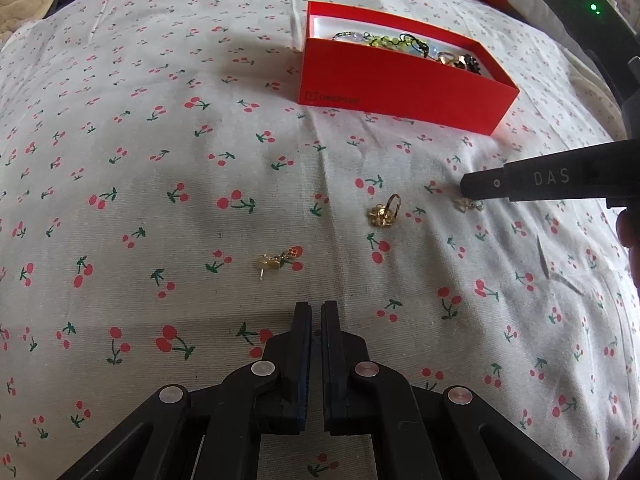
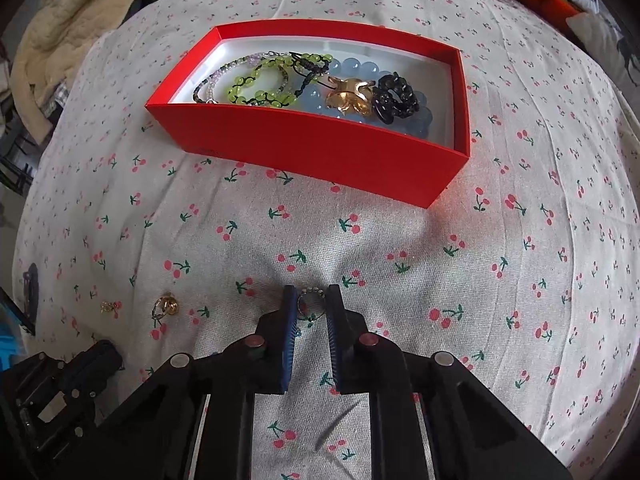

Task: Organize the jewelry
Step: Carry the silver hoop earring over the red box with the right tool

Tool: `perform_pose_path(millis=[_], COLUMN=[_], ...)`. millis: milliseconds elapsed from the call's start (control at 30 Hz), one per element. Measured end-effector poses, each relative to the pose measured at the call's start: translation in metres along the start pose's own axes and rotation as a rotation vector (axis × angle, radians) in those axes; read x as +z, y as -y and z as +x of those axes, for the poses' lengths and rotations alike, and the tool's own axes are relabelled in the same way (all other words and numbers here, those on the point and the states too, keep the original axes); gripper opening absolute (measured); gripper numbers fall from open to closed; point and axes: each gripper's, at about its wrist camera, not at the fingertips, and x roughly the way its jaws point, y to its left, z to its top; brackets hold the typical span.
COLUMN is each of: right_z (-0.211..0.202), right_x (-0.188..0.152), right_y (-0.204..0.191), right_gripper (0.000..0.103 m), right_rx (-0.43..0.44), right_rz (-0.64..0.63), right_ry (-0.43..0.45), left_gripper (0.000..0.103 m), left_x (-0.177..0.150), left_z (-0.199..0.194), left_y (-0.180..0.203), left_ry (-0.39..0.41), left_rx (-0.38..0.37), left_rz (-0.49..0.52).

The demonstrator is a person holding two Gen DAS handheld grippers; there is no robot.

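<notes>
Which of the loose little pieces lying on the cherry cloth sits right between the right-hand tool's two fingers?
The small beaded ring. It lies between the right gripper fingertips, which are apart around it. The gold ring and the gold earring lie off to its left, untouched.

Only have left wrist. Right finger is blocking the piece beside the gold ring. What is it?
Observer: A small beaded ring, sitting between the right gripper's fingers.
Operator: Clamped?
Observer: Can't tell. The fingers flank it closely on both sides, but contact isn't clear.
Operator: Anything in the box I can't see from here?
Observer: A blue bead bracelet lies under the gold piece and the black chain piece in the red box.
</notes>
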Motion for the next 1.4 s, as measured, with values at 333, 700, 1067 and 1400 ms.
perform_pose_path(millis=[333,700,1067,1400], right_z=[-0.017,-0.037,-0.068,-0.088], right_x=[-0.010,-0.017,-0.016,0.002], right_y=[0.025,0.041,0.046,0.046], right_gripper=[0.015,0.015,0.015,0.015], right_rx=[0.017,0.019,0.036,0.083], right_rz=[0.056,0.073,0.080,0.127], right_ry=[0.001,0.021,0.094,0.190], left_gripper=[0.000,0.000,0.000,0.000], left_x=[0.004,0.019,0.050,0.101], left_z=[-0.003,-0.012,-0.030,-0.032], left_y=[-0.001,0.006,0.013,0.032], left_ry=[0.003,0.034,0.068,0.113], left_rx=[-0.003,-0.019,-0.018,0.014], left_rz=[-0.019,-0.020,-0.007,0.043])
